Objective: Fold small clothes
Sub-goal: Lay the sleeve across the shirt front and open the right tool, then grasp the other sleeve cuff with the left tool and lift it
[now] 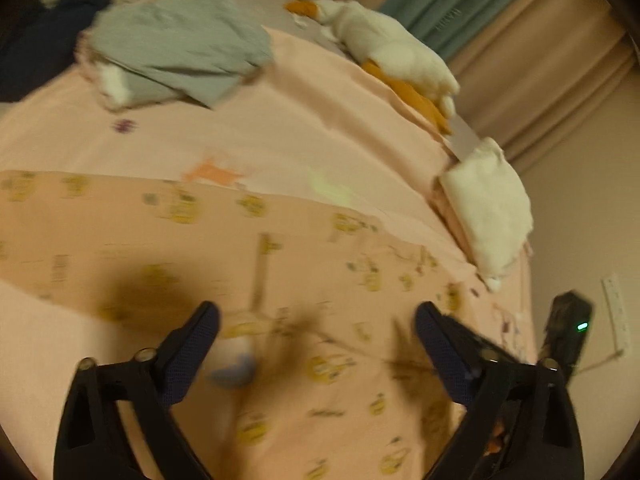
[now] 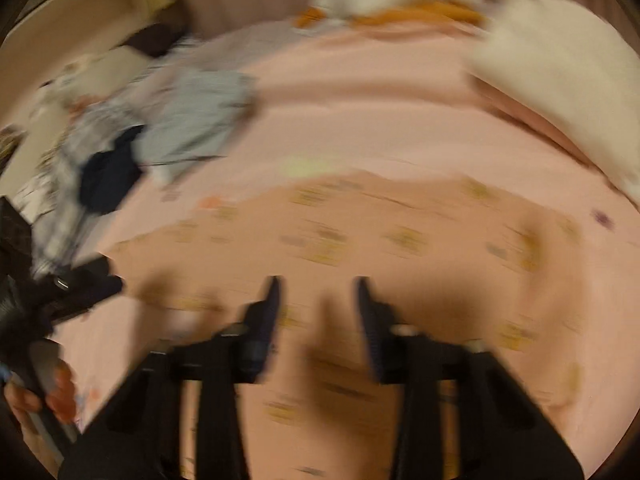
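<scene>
A peach garment with small yellow prints [image 1: 280,248] lies spread flat on the pink bed sheet [image 1: 320,120]. My left gripper [image 1: 318,310] hangs just above its near part, jaws wide apart and empty. A blurred white and blue patch [image 1: 236,360] sits on the cloth near the left finger. In the right wrist view the same garment [image 2: 360,240] lies under my right gripper [image 2: 318,282], whose fingers stand a little apart with nothing gripped between them. Both views are blurred.
A grey garment [image 1: 180,52] and dark navy clothes [image 1: 40,40] lie piled at the far left. A white and orange plush toy [image 1: 384,44] and a folded white stack [image 1: 488,200] sit along the bed's right edge. A hand [image 2: 60,396] shows at lower left.
</scene>
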The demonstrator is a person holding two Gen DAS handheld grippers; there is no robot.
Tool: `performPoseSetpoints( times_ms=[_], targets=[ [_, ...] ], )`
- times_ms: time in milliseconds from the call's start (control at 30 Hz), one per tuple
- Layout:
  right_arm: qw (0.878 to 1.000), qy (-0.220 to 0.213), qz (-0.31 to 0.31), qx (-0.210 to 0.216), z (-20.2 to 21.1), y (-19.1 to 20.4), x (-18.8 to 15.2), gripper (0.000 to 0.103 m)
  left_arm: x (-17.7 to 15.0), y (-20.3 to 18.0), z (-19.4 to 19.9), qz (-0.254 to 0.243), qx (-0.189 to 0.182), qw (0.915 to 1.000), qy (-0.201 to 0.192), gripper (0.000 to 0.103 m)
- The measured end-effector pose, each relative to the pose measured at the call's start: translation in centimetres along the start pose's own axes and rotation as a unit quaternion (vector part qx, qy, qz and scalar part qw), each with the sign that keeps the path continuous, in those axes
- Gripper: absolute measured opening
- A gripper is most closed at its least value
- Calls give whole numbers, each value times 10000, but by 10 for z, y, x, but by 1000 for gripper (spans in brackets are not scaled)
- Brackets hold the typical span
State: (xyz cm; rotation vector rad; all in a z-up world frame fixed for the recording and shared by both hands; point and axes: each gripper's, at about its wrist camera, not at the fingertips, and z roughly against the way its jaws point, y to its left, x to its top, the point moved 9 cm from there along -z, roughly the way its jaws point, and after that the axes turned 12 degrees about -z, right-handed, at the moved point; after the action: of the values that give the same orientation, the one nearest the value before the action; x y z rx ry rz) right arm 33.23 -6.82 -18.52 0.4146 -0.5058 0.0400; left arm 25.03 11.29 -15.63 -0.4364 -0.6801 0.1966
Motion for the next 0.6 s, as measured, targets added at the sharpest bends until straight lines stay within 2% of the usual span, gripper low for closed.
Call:
performPoseSetpoints(
  times_ms=[67, 100, 167, 233, 300, 400, 500, 533, 600],
  targets=[
    [9994, -85, -207, -260, 1, -31, 0, 18, -1, -10, -19, 10, -189, 9997, 137, 73],
    [9987, -133, -291, -399, 3, -47, 0, 18, -1, -14, -30, 3, -260, 9994, 218, 69],
    [9967, -193, -487, -620, 4, -73, 1, 17, -3, -18, -47, 5, -316, 9990, 303, 53],
    [9943, -182, -729, -751, 3, -96, 1, 13, -6, -17, -62, 18, -284, 9988, 393, 49],
    [9926, -186, -946, -742, 3, -115, -2, 3, -14, -9, -76, 95, -75, 9984, 555, 49],
    [9901, -264, -1207, -665, 10, -132, 0, 0, -24, 6, -84, 180, 47, 9977, 646, 31],
    [9863, -247, -1558, -480, 13, -135, -1, 0, -25, 12, -74, 380, -219, 9969, 647, 29],
    [9856, -250, -1612, -443, 16, -134, -2, 3, -25, 13, -68, 465, -338, 9964, 626, 30],
    [9864, -323, -1560, -414, 24, -124, -4, 12, -25, 22, -47, 508, -268, 9971, 502, 41]
  ],
)
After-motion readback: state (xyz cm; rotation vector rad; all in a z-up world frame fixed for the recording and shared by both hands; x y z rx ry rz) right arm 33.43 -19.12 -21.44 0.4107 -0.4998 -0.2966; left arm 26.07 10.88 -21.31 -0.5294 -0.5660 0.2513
